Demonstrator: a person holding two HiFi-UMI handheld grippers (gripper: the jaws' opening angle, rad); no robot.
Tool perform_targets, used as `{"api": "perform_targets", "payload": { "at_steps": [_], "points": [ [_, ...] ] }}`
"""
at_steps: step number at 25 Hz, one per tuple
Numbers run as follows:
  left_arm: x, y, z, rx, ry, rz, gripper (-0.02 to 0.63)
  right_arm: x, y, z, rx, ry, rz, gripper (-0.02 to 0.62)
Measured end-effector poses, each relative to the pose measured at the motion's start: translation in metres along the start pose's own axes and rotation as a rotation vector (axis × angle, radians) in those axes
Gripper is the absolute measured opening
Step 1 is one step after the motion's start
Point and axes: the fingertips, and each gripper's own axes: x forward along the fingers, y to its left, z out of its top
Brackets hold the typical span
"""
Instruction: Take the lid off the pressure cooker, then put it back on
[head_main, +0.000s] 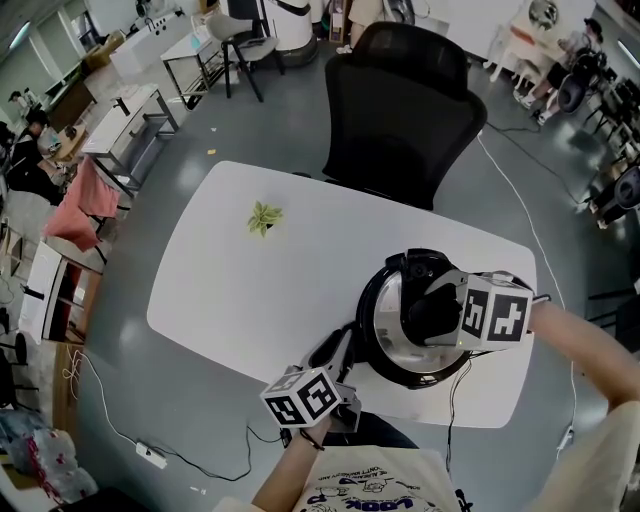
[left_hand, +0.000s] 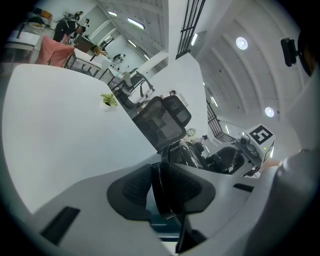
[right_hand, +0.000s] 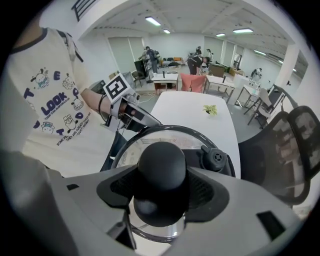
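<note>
One pressure cooker (head_main: 372, 318) stands near the right front corner of the one white worktop (head_main: 250, 290), with its one lid (head_main: 393, 298) seated on top. My right hand-held gripper (right_hand: 161, 192) points down and is clamped on the lid's single black knob (right_hand: 161, 167). My left hand-held gripper (left_hand: 165, 189) is clamped on the cooker's one side handle (head_main: 338, 348). Farther off are one small potted plant (head_main: 264, 217) on the worktop and one black office chair (head_main: 400, 100) beyond it.

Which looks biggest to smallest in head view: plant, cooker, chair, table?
1. table
2. chair
3. cooker
4. plant
The chair stands farther off, so its look may understate it.
</note>
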Motion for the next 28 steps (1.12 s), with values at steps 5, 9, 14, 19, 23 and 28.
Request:
{"api": "perform_targets", "payload": {
  "at_steps": [5,9,14,19,23,28],
  "points": [
    [0.0,-0.003,0.002,-0.004,0.0,-0.001,0.12,-0.003,0.002,-0.001,-0.085,0.012,0.032,0.299],
    [-0.002,-0.001,0.0,-0.003,0.003,-0.002,0.12,-0.001,0.006,-0.001,-0.137,0.024,0.044,0.299],
    [-0.002,0.0,-0.003,0.003,0.004,0.001,0.12,0.002,0.009,-0.003,-0.184,0.038,0.064,0.301],
    [-0.003,-0.003,0.0,0.01,0.006,0.008,0.12,-0.002,0.011,-0.002,-0.301,0.08,0.095,0.299],
    [0.0,-0.001,0.001,0.016,0.008,0.011,0.121,0.0,0.009,-0.003,-0.343,0.09,0.113,0.301],
    [0.0,0.0,0.002,0.019,0.007,0.013,0.121,0.001,0.008,-0.004,-0.366,0.096,0.113,0.304]
  ]
}}
